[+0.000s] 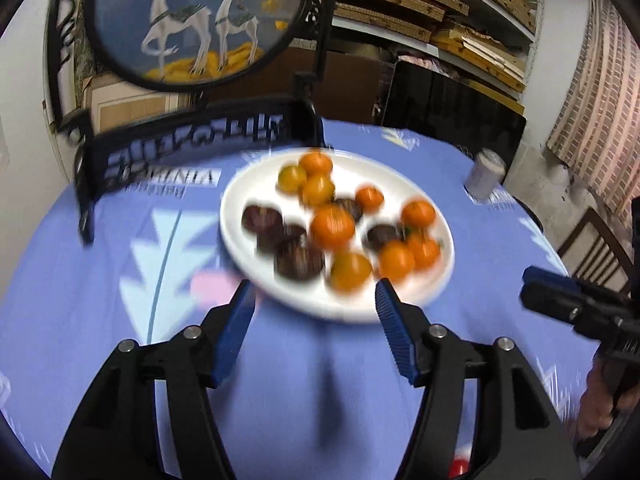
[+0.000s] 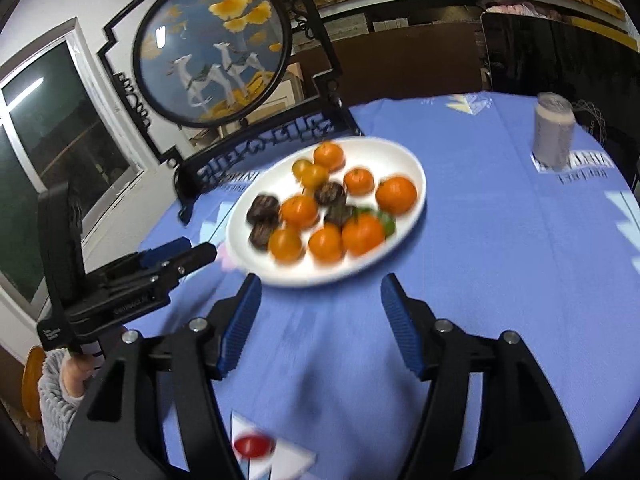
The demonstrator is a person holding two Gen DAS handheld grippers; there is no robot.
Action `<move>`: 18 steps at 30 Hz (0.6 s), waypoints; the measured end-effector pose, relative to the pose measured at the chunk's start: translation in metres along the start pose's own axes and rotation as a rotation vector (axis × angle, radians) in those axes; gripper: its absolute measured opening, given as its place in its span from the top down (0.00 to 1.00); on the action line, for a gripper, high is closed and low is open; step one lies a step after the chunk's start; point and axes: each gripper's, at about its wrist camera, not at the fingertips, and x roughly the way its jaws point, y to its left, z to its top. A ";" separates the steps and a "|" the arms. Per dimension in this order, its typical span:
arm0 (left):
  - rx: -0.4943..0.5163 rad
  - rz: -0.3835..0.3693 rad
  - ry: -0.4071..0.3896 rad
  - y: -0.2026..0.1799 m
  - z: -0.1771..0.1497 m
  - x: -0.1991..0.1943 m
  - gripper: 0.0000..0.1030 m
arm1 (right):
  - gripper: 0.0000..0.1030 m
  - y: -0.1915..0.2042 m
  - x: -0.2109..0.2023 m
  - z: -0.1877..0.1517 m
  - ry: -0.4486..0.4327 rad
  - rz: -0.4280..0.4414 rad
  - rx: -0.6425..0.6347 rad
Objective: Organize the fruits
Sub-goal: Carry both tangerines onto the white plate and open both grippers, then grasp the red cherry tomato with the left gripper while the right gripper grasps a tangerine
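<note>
A white oval plate (image 1: 248, 264) sits on the blue tablecloth and holds several orange mandarins (image 1: 333, 227), yellow-orange small fruits (image 1: 292, 178) and dark purple-brown fruits (image 1: 299, 262). My left gripper (image 1: 314, 296) is open and empty, just short of the plate's near rim. The plate also shows in the right wrist view (image 2: 404, 152) with mandarins (image 2: 396, 195) and dark fruits (image 2: 262, 206). My right gripper (image 2: 320, 290) is open and empty, near the plate's front edge. The right gripper (image 1: 560, 300) shows at the right of the left view. The left gripper (image 2: 176, 254) shows at the left of the right view.
A round deer screen on a black carved stand (image 1: 192, 20) (image 2: 212, 64) stands behind the plate. A grey can (image 1: 485, 174) (image 2: 554, 136) stands at the right. A small red object (image 2: 252, 446) lies on the cloth near me. Shelves with boxes line the back.
</note>
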 end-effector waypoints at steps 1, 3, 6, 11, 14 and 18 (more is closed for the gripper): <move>0.002 0.003 0.001 -0.002 -0.012 -0.007 0.39 | 0.38 0.001 -0.009 -0.013 0.003 0.004 -0.005; 0.008 -0.008 0.004 -0.005 -0.033 -0.018 0.39 | 0.37 0.000 -0.022 -0.036 0.011 0.008 -0.013; 0.041 -0.016 0.008 -0.014 -0.063 -0.032 0.39 | 0.37 -0.004 -0.047 -0.080 0.024 0.023 0.000; 0.148 0.003 0.011 -0.041 -0.093 -0.044 0.34 | 0.36 0.006 -0.067 -0.127 0.048 0.072 -0.031; 0.161 0.008 0.003 -0.044 -0.097 -0.047 0.34 | 0.37 0.020 -0.064 -0.141 0.073 0.066 -0.097; 0.119 0.005 0.038 -0.035 -0.096 -0.039 0.34 | 0.37 0.033 -0.055 -0.148 0.110 0.067 -0.156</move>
